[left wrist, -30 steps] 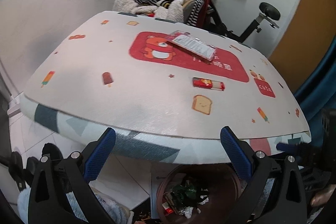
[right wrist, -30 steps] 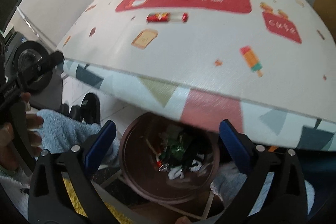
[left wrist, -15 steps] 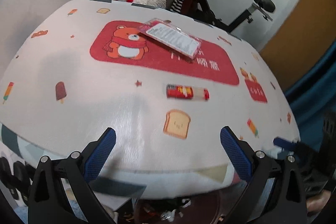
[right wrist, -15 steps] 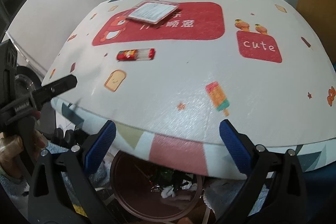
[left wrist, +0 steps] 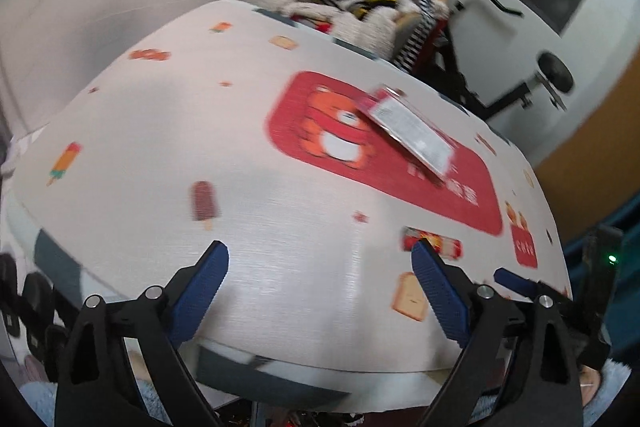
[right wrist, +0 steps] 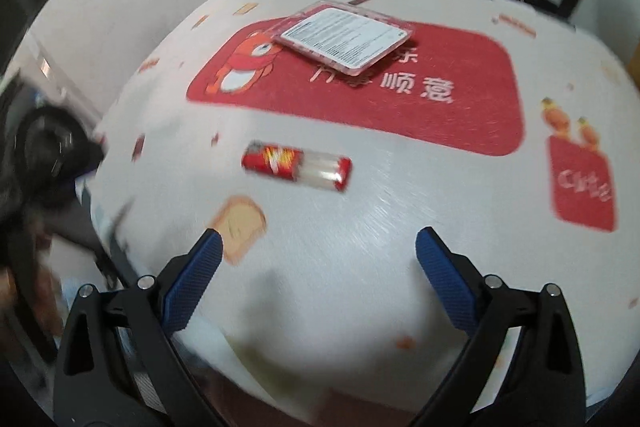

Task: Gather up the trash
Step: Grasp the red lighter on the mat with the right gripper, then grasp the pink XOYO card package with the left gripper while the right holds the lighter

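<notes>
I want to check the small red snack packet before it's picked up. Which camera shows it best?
The right wrist view: the red snack packet lies whole and unobstructed on the table, ahead of the open right gripper. In the left wrist view it is blurred and partly hidden behind a finger of the left gripper.

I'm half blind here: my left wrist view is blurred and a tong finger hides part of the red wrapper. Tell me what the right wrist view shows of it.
Observer: The red wrapper lies flat and fully in view, one end clear with pale sticks inside.
Operator: Report the right tongs.
Observer: The right tongs are open, empty, short of the wrapper.
Operator: Describe the flat packet.
Observer: The flat packet lies with a white label up, lines of print readable as lines here.
</notes>
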Demonstrator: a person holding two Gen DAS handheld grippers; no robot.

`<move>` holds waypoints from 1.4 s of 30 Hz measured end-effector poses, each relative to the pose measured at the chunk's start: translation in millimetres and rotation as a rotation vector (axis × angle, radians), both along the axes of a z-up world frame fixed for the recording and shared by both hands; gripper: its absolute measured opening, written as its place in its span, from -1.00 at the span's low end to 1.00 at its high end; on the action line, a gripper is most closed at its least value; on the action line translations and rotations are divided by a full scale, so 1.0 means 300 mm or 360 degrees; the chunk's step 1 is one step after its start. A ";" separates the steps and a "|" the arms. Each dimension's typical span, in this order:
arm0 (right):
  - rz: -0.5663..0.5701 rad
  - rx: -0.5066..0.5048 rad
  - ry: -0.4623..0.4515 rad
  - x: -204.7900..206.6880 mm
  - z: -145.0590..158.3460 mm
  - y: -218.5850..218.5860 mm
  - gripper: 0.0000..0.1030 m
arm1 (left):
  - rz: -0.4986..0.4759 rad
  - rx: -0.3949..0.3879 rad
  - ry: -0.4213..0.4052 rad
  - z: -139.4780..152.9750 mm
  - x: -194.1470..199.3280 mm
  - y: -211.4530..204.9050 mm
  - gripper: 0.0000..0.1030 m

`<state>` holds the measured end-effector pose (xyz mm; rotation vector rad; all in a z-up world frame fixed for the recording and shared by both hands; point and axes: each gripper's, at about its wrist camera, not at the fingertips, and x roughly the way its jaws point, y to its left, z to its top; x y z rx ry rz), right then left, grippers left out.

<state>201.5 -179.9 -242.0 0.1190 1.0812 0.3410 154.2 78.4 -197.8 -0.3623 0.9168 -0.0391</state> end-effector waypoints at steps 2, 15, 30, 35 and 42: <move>-0.0063 -0.0014 0.0013 0.035 -0.017 0.053 0.89 | 0.0051 0.0001 0.0002 -0.004 -0.015 0.048 0.75; -0.0293 -0.0287 0.0014 0.168 -0.081 0.230 0.89 | 0.0156 -0.0060 0.0045 -0.063 -0.069 0.183 0.71; -0.0195 -0.0208 -0.0097 0.119 -0.068 0.141 0.63 | 0.0087 -0.0421 0.0118 -0.100 0.082 0.141 0.11; -0.0282 -0.0125 -0.0150 0.080 -0.042 0.062 0.63 | 0.0038 -0.0643 0.0157 -0.121 0.253 0.050 -0.23; -0.0358 -0.0087 -0.0283 0.032 0.034 -0.078 0.63 | 0.0015 -0.0801 0.0210 -0.158 0.488 -0.140 -0.33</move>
